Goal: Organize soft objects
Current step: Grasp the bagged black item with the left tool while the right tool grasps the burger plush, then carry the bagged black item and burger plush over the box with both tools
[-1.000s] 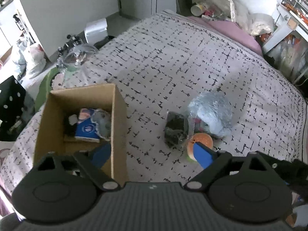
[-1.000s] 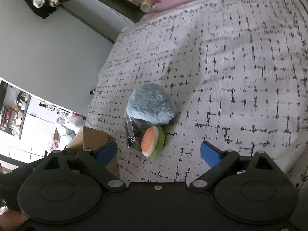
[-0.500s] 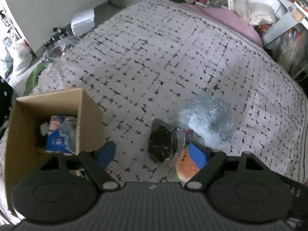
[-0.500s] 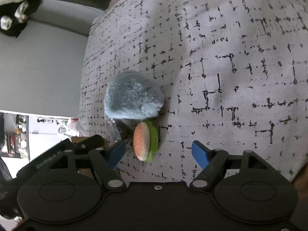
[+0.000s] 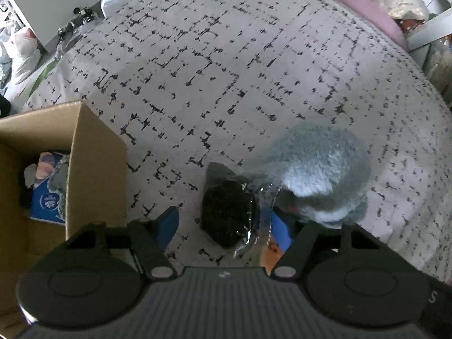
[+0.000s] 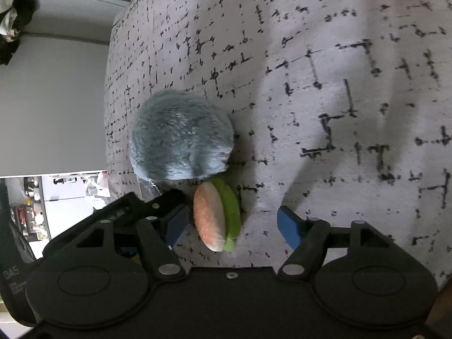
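A fluffy grey-blue plush (image 5: 322, 169) (image 6: 180, 135) lies on the patterned bedspread. Beside it are a black item in a clear plastic bag (image 5: 228, 212) and a plush burger (image 6: 217, 214) with an orange bun and green layer; only its orange edge (image 5: 271, 254) shows in the left wrist view. My left gripper (image 5: 226, 226) is open, its fingers on either side of the bagged black item. My right gripper (image 6: 234, 223) is open around the burger. A cardboard box (image 5: 93, 169) stands at the left with a blue packet (image 5: 46, 197) inside.
The bedspread (image 5: 226, 70) stretches far and right of the toys. A pink pillow (image 5: 367, 8) lies at the bed's far end. Bags and clutter (image 5: 19, 48) sit on the floor past the left edge. A grey wall (image 6: 50, 99) runs beside the bed.
Both grippers have moved down and closer to the toys. The left now straddles the bagged black item; the right now straddles the burger. The box has slid left in the left view.
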